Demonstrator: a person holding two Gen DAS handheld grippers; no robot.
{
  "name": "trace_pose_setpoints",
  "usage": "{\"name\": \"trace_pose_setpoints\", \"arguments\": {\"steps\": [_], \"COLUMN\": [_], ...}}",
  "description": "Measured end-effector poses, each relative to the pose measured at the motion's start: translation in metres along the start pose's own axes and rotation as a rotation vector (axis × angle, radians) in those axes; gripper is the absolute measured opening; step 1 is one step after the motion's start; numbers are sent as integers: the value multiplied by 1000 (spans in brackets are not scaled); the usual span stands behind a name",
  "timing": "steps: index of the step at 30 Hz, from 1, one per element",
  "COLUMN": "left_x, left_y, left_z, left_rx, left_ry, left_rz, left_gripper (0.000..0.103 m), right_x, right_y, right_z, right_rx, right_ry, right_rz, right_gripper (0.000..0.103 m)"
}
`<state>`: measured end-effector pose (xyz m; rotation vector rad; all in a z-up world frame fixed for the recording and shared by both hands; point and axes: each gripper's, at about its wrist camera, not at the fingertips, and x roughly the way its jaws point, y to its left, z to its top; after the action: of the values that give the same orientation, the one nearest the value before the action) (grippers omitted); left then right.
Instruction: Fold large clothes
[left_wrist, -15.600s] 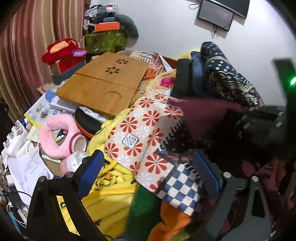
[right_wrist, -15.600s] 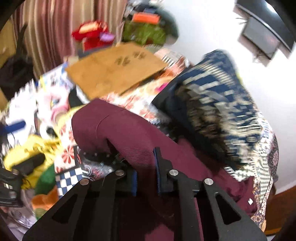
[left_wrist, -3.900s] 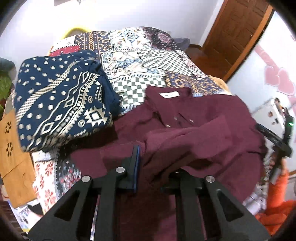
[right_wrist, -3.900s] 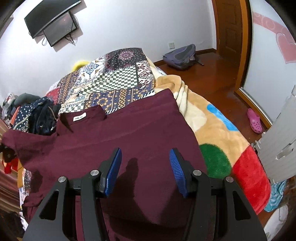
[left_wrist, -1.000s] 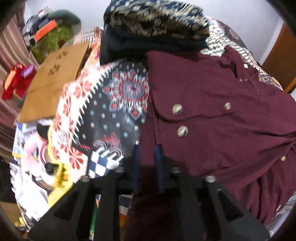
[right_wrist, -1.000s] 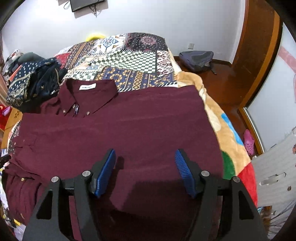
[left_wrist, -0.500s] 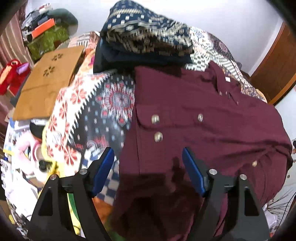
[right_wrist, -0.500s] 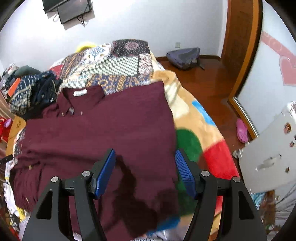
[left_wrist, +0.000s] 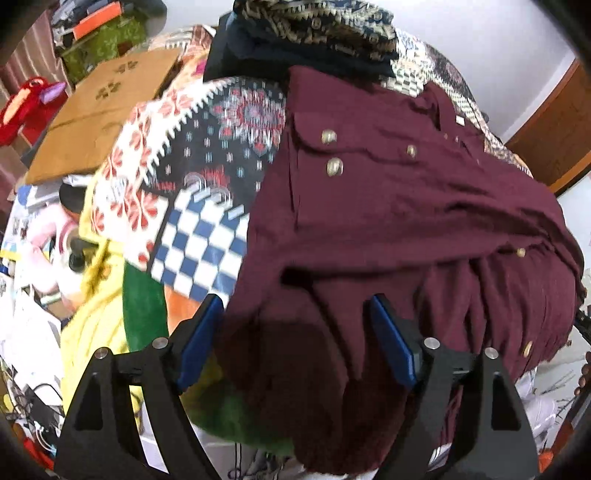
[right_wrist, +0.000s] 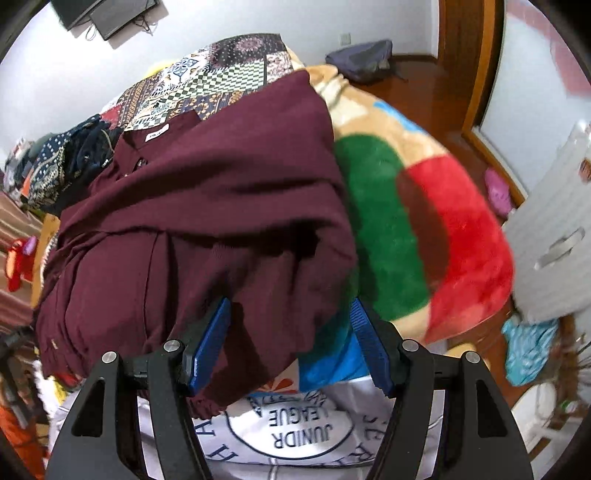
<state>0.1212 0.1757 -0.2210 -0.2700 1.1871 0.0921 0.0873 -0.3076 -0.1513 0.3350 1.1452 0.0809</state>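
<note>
Left tongs (left_wrist: 295, 332) opening, seemingly clear of shirt (left_wrist: 406, 206)

Shirt (right_wrist: 207, 177) spread on bed (right_wrist: 424, 206); folded clothes pile (left_wrist: 314, 33) behind it; clutter left of bed.

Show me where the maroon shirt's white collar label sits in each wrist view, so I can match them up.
Left wrist: white label at upper right, on the maroon shirt.
Right wrist: label at upper left, on the collar.
Shared landmark: navy patterned garment beyond the collar.
</note>
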Motion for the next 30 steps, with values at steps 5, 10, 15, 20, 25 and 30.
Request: {"name": "trace_pose_setpoints", "arguments": {"steps": [5,10,15,20,25,30], "left_x": [10,6,2,-14,-43,-71], "left_y": [13,21,20,21,18,6], "left_z": [-19,-24,-25,-16,11,48], "left_rx": [-92,-146,-146,-140,-124,-102], "left_ry": [50,43,39,-15,-82,-171], "left_rz": [-87,-205,-307,-330,-364,-414], "left_gripper": [82,81,58,15,8,7], "right_x": [12,9,1,-11,-30,-43], "right_y": [-5,12,31,47,56,63], "right_z": [-1,-3,0,15,31,62], "right_rx": [101,65,-6,-49,-85,-99], "right_ry": [24,-9,-69,-132,-224,-314], "right_rz": [137,138,142,162,189,222], "right_gripper": [63,49,16,11,9,8]}}
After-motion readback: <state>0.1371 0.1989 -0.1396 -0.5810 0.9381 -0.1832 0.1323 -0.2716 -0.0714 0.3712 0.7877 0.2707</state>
